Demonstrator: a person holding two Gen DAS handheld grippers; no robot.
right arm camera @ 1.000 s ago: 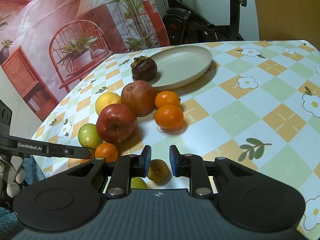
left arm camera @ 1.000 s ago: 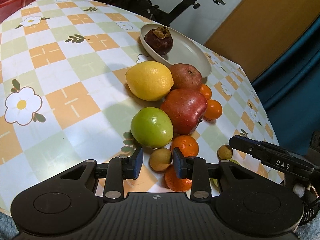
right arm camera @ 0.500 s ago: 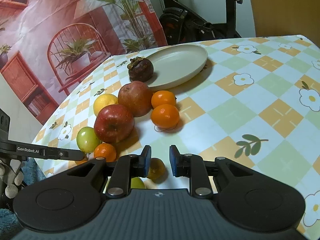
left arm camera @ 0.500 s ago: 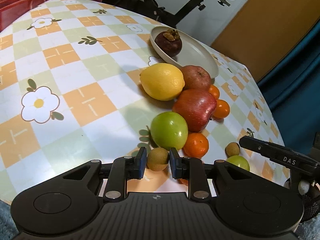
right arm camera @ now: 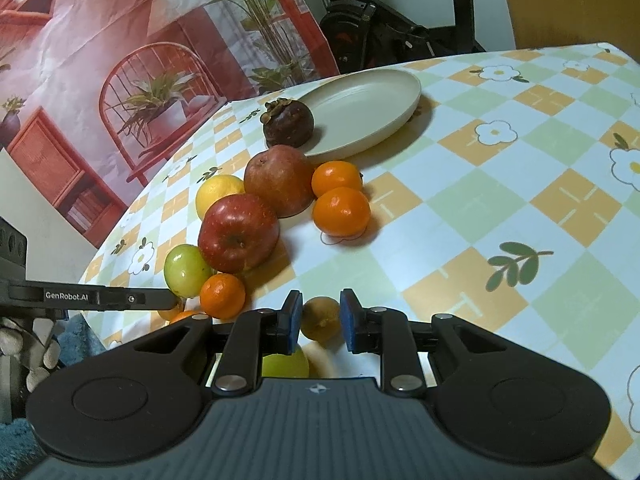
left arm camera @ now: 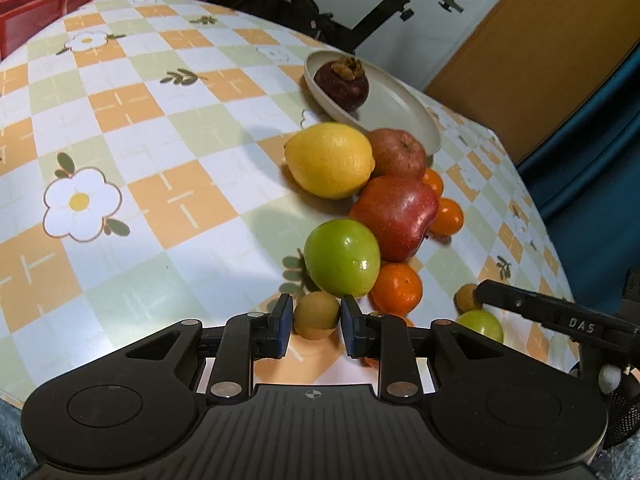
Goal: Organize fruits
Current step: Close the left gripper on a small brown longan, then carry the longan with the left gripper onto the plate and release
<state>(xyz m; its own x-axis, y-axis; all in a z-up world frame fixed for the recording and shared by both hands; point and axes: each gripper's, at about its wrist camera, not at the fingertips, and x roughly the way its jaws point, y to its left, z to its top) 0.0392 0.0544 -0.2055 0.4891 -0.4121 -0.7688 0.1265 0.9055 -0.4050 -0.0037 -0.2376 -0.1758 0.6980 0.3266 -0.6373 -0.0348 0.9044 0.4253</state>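
Observation:
My left gripper (left arm camera: 316,314) is shut on a small brown round fruit (left arm camera: 316,320) at the near end of the fruit pile. Just beyond it lie a green apple (left arm camera: 342,258), a tangerine (left arm camera: 396,288), a red apple (left arm camera: 394,216), a lemon (left arm camera: 330,160) and a dull red fruit (left arm camera: 396,154). A dark mangosteen (left arm camera: 340,84) sits at the near rim of the beige plate (left arm camera: 404,112). My right gripper (right arm camera: 321,314) is shut on a second small brown fruit (right arm camera: 320,320), low over the tablecloth. A small green fruit (right arm camera: 286,364) lies under its fingers.
Two tangerines (right arm camera: 340,212) lie right of the pile. The checked flower tablecloth (right arm camera: 500,208) stretches away to the right. The table's edge (left arm camera: 536,208) drops off beside a blue curtain. An exercise bike (left arm camera: 360,20) stands behind the table.
The left gripper's pads have come together onto the small brown fruit, which earlier lay loose between them. The right gripper has stayed shut on its fruit.

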